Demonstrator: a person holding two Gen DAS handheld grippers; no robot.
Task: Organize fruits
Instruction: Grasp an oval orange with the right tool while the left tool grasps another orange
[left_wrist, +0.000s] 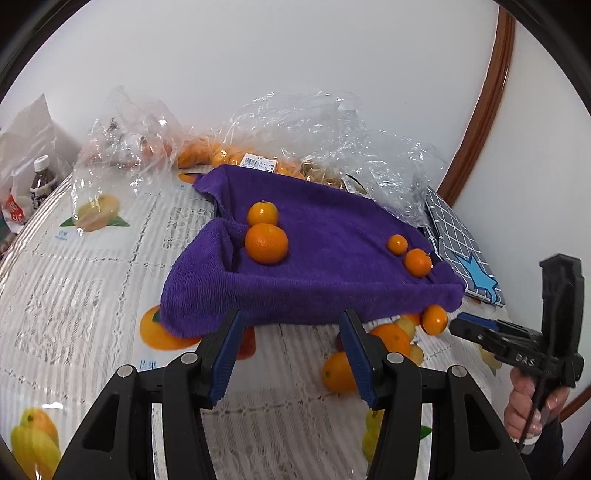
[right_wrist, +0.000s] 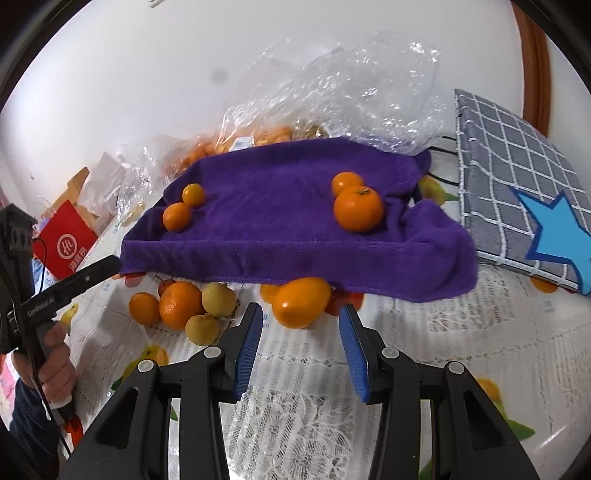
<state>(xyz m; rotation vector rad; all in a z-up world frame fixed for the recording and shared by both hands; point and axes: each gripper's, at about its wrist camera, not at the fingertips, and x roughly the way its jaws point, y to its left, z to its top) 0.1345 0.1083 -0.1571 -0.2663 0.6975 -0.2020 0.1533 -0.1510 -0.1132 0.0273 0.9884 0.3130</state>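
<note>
A purple towel (left_wrist: 332, 236) (right_wrist: 280, 206) lies over a raised tray. On it sit two oranges (left_wrist: 266, 243) at one side and two smaller ones (left_wrist: 417, 263) at the other. Loose oranges (right_wrist: 181, 304) and yellow-green fruits (right_wrist: 218, 299) lie on the table by the towel's front edge. My right gripper (right_wrist: 301, 310) (left_wrist: 456, 325) is open, and an oval orange (right_wrist: 301, 302) sits at its fingertips with the pads clear of it. My left gripper (left_wrist: 291, 317) (right_wrist: 107, 266) is open and empty, its tips at the towel's hanging edge.
Crumpled clear plastic bags (left_wrist: 325, 129) holding more oranges stand behind the towel against the wall. Beside the towel lies a grey checked cushion (right_wrist: 517, 184) with a blue star. A bottle (left_wrist: 42, 182) and a red bag (right_wrist: 64, 243) stand at the far side. The tablecloth (left_wrist: 92, 295) carries printed fruit.
</note>
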